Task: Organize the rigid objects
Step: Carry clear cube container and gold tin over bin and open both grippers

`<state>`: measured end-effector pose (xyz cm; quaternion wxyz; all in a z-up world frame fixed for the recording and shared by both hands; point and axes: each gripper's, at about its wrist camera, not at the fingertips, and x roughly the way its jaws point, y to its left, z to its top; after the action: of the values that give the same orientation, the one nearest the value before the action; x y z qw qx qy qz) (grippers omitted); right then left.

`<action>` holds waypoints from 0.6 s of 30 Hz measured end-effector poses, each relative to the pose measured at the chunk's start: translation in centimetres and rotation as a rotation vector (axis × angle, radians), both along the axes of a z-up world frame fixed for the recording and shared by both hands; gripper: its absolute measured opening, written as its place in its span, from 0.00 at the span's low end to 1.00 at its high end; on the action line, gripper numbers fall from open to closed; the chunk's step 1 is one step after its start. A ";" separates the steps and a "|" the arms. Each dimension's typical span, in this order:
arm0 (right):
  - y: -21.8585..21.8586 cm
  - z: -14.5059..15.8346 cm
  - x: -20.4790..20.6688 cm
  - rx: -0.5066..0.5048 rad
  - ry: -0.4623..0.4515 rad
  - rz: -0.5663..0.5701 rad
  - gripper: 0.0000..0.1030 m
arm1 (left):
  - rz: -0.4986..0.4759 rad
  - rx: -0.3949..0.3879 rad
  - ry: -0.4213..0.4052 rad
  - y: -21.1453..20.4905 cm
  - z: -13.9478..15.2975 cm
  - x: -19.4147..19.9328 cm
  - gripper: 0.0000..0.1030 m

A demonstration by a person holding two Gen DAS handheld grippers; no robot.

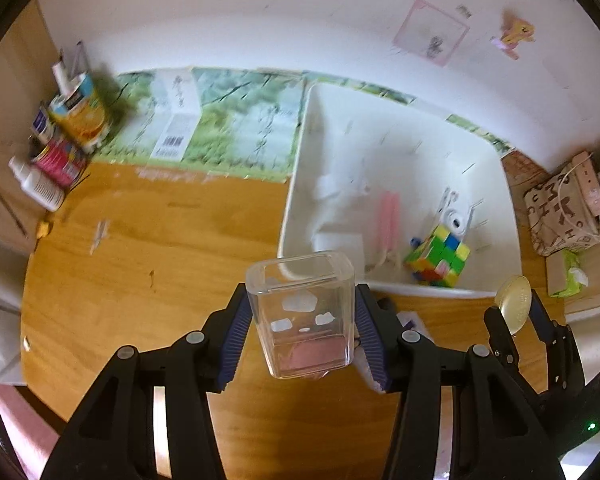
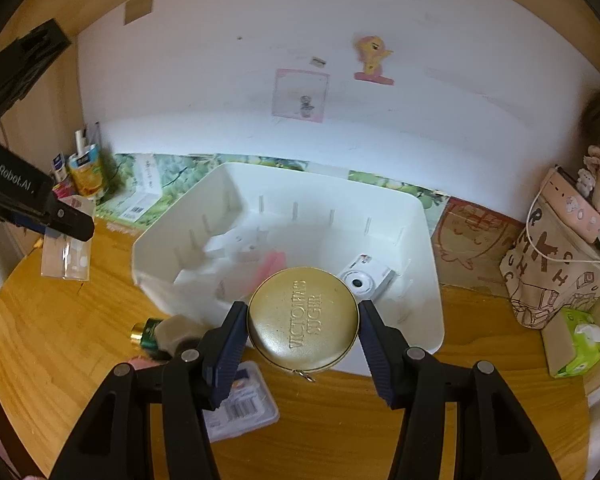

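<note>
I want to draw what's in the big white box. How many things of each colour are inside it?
Inside the white box, as far as I can see:
Multicoloured: 1, the puzzle cube
Pink: 1, a long blurry thing
White: 1, the little toy camera
Total: 3
Other white shapes at the left end are too blurry to count.

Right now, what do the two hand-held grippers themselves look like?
Both are black plastic linkage frames with round silver rivets. The left hand-held gripper and right hand-held gripper each carry ribbed dark-blue finger pads. White "GenRobot.AI" lettering marks the left one's body. No sleeves are visible.
</note>
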<state>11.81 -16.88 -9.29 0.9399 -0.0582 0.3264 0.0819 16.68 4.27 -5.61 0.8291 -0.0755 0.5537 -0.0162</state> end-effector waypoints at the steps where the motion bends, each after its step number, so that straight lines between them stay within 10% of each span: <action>1: -0.1 0.1 0.3 0.001 -0.004 -0.007 0.54 | -0.003 -0.013 -0.016 0.0 0.1 0.2 0.53; 18: -1.0 -1.6 3.7 0.013 -0.037 -0.041 0.54 | -0.200 -0.074 -0.340 -4.2 0.5 2.2 0.53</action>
<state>15.50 -17.88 -10.93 0.9476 -0.0470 0.3095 0.0634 18.91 0.03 -5.15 0.9016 -0.0467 0.4096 -0.1311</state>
